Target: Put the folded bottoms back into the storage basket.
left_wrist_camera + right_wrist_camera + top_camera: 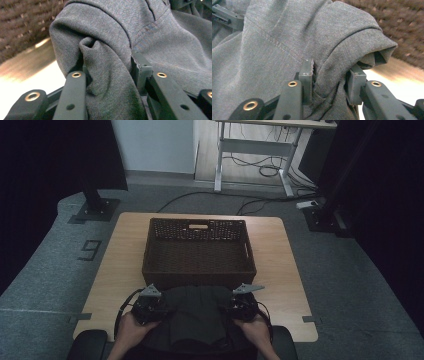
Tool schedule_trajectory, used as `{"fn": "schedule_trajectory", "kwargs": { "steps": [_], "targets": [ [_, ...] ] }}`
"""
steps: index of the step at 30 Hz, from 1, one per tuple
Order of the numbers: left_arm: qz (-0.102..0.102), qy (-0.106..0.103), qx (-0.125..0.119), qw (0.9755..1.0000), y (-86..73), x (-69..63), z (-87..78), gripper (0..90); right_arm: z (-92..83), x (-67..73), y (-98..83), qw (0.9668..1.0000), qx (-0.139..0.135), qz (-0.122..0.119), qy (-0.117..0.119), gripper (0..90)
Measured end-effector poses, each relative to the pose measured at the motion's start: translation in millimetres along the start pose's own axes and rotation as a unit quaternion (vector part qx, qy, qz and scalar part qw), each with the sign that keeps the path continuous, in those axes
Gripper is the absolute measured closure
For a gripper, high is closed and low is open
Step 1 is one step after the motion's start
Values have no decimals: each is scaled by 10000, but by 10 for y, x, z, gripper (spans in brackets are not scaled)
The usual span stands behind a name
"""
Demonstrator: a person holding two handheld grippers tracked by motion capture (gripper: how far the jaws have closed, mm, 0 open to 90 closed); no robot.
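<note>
Two grippers pinch a folded dark grey woven-cloth garment (194,317) at the table's near edge.

The left gripper (107,75) and the right gripper (329,75) each have their jaws clamped on a bunched fold at opposite ends of the garment, which lies just before the dark brown rectangular wicker basket (199,251) on the pale wooden table (280,270). The cloth is soft and limp, probably light, and will likely sag between the two holds (a stitched seam runs near each grip), so the thick folded ends look like the sensible places to hold. Its long axis appears to run left to right, parallel with the basket's near wall.
</note>
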State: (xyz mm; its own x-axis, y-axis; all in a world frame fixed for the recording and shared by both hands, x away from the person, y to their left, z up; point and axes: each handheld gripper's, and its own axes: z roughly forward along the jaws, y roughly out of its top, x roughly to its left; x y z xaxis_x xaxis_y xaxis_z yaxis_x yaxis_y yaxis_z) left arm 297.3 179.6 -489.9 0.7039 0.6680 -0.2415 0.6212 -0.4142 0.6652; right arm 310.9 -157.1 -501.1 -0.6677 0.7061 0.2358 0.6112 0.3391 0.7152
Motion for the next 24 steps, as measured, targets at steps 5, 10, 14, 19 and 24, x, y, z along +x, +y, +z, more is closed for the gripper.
{"fn": "schedule_trajectory", "kwargs": {
  "steps": [5,10,14,19,24],
  "targets": [
    [105,25,-153,9998,89,-14,-104,634,-144,54,104,9997,-209,-111,-33,641],
    [204,25,-298,9993,172,-27,-223,637,-266,113,208,9990,-373,-255,-39,641],
    [308,56,-408,9987,253,-56,-329,638,-350,145,285,9981,-504,-343,-42,641],
    [421,88,-524,9977,357,-79,-427,640,-453,164,374,9970,-655,-404,-30,641],
    [501,112,-600,9969,447,-94,-499,640,-531,168,459,9961,-761,-440,-21,641]
  ]
}}
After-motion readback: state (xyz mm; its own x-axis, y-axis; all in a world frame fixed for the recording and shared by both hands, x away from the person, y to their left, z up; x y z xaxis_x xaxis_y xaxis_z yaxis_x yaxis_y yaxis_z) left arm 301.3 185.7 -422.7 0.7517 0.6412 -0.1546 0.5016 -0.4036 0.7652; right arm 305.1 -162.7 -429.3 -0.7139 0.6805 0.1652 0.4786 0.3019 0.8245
